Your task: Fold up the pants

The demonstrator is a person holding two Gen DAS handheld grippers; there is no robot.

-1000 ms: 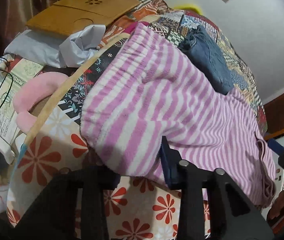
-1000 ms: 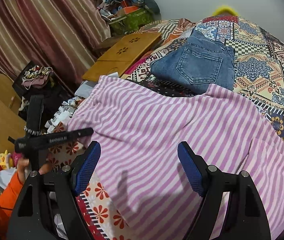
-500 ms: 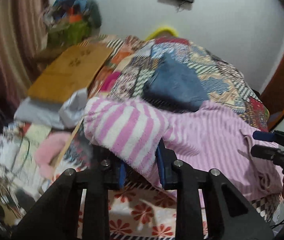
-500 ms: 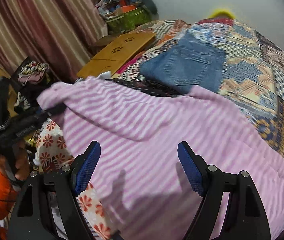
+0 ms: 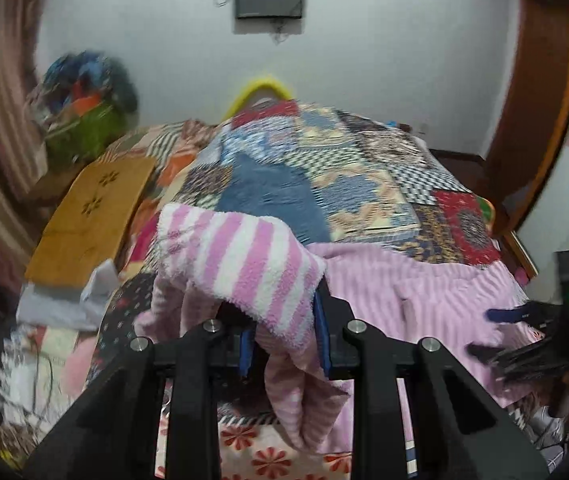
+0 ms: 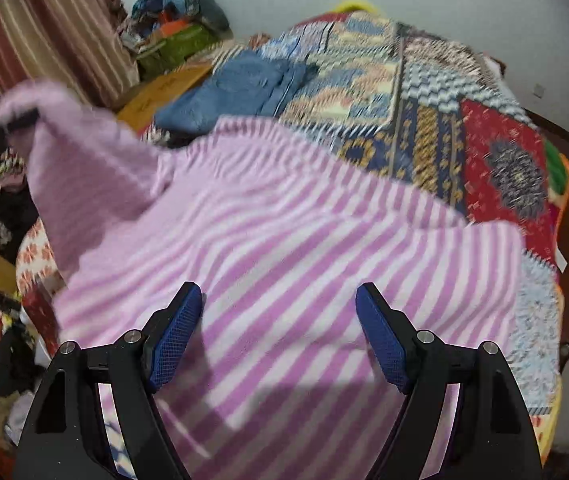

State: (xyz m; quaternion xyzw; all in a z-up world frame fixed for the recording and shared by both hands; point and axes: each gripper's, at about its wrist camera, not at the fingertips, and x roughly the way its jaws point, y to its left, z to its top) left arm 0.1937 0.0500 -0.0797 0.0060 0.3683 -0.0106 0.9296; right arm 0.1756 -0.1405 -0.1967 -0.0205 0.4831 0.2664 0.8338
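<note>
Both fisheye views are evenly lit by soft indoor light, with no glare seen. Heavy motion blur is spread over the patchwork quilt (image 6: 424, 92). A soft shadow is cast on the striped pants (image 6: 284, 240). Edges are bent and vignetted black.

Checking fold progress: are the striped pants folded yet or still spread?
Mostly spread. The pants lie across the bed; the left gripper holds one end lifted.
</note>
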